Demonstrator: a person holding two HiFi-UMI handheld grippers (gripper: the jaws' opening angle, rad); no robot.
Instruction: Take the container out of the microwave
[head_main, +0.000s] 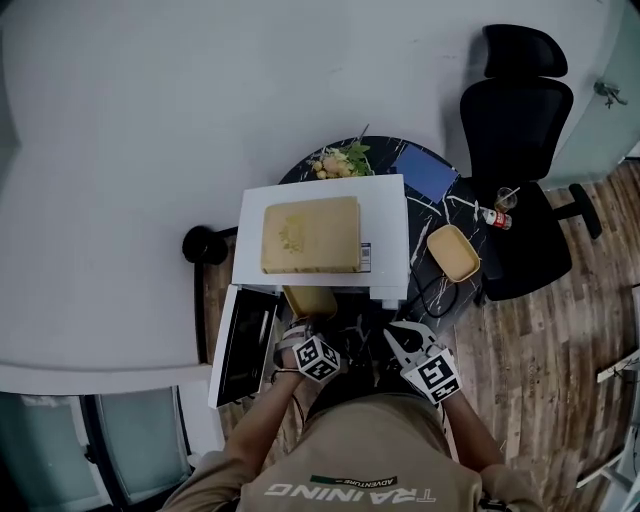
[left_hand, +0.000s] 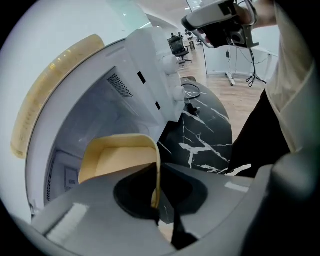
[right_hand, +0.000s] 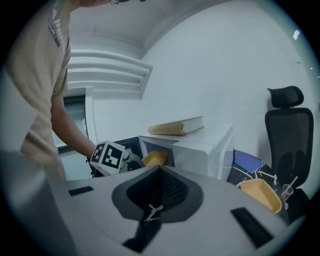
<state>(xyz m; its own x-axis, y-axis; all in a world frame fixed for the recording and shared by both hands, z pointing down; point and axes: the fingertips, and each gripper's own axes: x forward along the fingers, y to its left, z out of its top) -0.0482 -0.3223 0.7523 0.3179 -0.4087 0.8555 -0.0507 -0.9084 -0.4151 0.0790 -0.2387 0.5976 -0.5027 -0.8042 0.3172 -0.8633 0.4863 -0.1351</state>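
Note:
A shallow yellow container (head_main: 310, 299) sits at the mouth of the white microwave (head_main: 385, 245), whose door (head_main: 245, 345) hangs open to the left. In the left gripper view the container (left_hand: 117, 160) juts out of the oven cavity. My left gripper (left_hand: 156, 202) is shut on the container's near side wall, and in the head view this gripper (head_main: 297, 328) is right at the opening. My right gripper (head_main: 400, 338) hovers in front of the microwave's right half and touches nothing. Its jaws (right_hand: 152, 210) are shut and empty.
A thick yellow book (head_main: 311, 234) lies on top of the microwave. On the black marble table (head_main: 445, 205) are a second yellow container (head_main: 453, 252), a plate of greens (head_main: 340, 160), a blue notebook (head_main: 425, 170) and cables. A black office chair (head_main: 520, 150) stands at the right.

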